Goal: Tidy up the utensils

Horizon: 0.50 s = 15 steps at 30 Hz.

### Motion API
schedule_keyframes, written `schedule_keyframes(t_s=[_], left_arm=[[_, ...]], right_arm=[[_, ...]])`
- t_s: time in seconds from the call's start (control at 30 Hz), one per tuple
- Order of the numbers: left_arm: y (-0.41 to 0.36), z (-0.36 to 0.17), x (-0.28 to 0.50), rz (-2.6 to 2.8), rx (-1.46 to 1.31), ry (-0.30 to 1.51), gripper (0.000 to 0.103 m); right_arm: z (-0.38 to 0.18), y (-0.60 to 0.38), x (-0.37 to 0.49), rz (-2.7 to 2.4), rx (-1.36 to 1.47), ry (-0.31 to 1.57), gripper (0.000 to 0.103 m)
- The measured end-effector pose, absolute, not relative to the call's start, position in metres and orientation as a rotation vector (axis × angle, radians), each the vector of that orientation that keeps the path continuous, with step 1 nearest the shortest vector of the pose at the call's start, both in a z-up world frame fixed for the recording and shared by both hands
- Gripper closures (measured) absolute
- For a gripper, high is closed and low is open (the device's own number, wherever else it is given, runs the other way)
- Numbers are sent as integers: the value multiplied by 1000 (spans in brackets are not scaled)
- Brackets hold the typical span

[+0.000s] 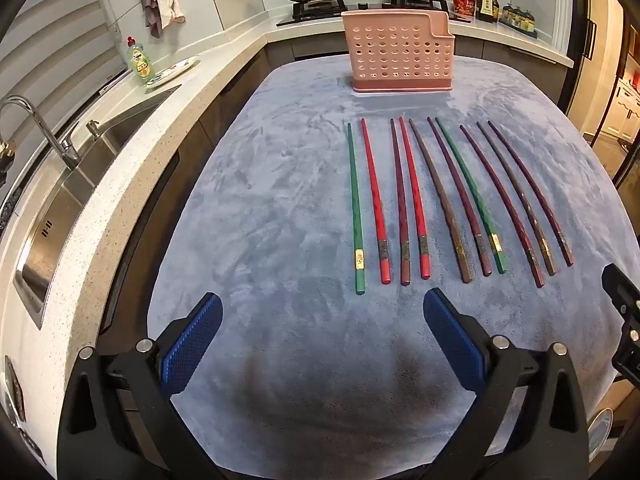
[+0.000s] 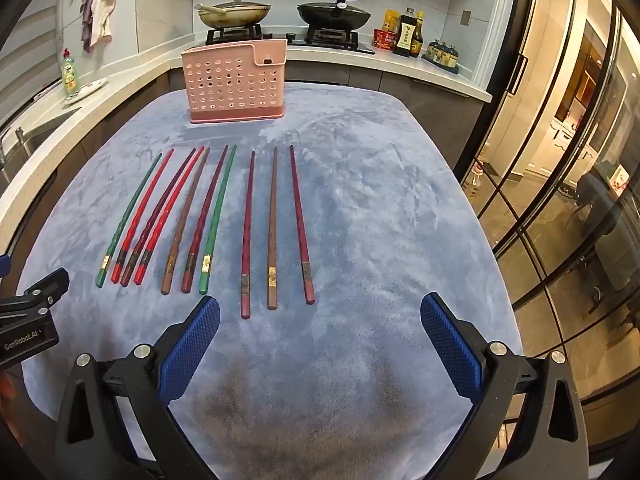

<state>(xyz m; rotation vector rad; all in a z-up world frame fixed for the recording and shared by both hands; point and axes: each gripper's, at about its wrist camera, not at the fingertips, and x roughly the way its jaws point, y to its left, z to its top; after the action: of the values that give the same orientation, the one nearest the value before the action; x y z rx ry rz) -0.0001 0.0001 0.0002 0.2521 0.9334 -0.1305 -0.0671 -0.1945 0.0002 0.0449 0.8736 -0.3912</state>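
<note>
Several chopsticks lie side by side on a blue-grey cloth [image 1: 280, 200], thick ends toward me: green [image 1: 355, 208], red [image 1: 375, 204], dark red, brown [image 1: 440, 204] and purple ones. In the right wrist view they lie to the left and centre, such as a dark red one [image 2: 247, 236] and a brown one [image 2: 273, 228]. A pink perforated utensil holder [image 1: 397, 51] stands upright at the cloth's far end; it also shows in the right wrist view [image 2: 236, 82]. My left gripper [image 1: 322, 312] is open and empty, just short of the chopsticks. My right gripper [image 2: 320, 314] is open and empty, near the rightmost chopsticks.
A steel sink [image 1: 72, 184] with a tap [image 1: 36, 120] and a dish soap bottle [image 1: 141, 63] are on the counter at left. A stove with two pans [image 2: 280, 16] and sauce bottles [image 2: 408, 34] stands behind. Glass doors [image 2: 560, 160] are at right.
</note>
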Motion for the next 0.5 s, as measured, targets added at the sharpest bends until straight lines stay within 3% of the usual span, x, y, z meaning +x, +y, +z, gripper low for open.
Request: schedule_keyframes(t_s=[0.5], left_arm=[[-1, 2, -1, -118, 251, 942, 7]], right_arm=[[1, -192, -67, -376, 36, 870, 7]])
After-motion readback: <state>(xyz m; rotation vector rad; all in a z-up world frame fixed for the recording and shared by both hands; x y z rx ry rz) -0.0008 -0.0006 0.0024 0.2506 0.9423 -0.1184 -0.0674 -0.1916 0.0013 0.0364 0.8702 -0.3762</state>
